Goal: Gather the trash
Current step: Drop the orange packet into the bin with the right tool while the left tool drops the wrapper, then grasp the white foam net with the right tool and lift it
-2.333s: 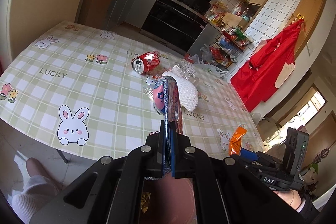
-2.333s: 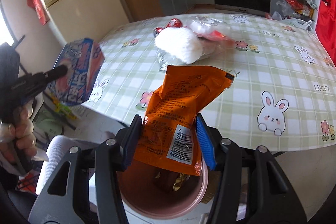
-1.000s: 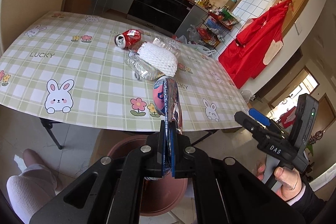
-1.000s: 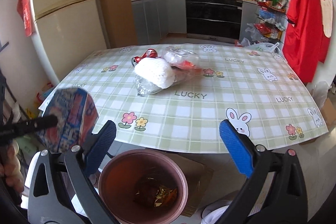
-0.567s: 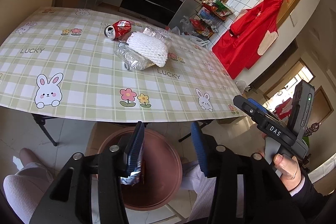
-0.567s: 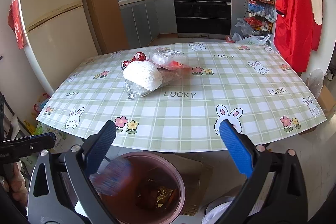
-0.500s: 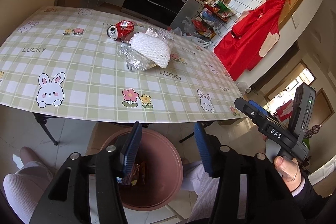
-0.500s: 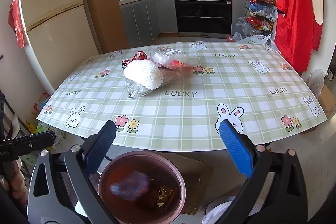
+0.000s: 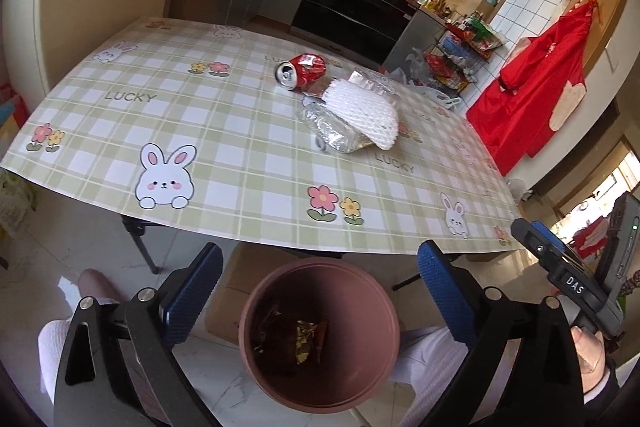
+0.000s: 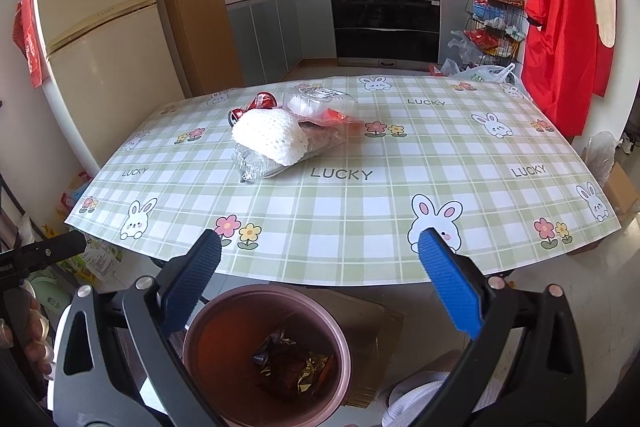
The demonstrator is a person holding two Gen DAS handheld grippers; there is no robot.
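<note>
Both claws hang spread wide and empty above a brown bin (image 9: 320, 331) on the floor at the near edge of the bench (image 9: 224, 147): the left claw (image 9: 320, 291) and the right claw (image 10: 320, 279) each frame the bin's mouth between blue pads. Crumpled wrappers (image 10: 294, 365) lie at the bottom of the bin. Far out on the checked bench the remaining trash sits in a cluster: a white foam net (image 9: 362, 113) lying over a silvery bag (image 9: 334, 133), a clear plastic container (image 10: 320, 103) touching them, and a crushed red can (image 9: 300, 71) just beside them on the far left.
</note>
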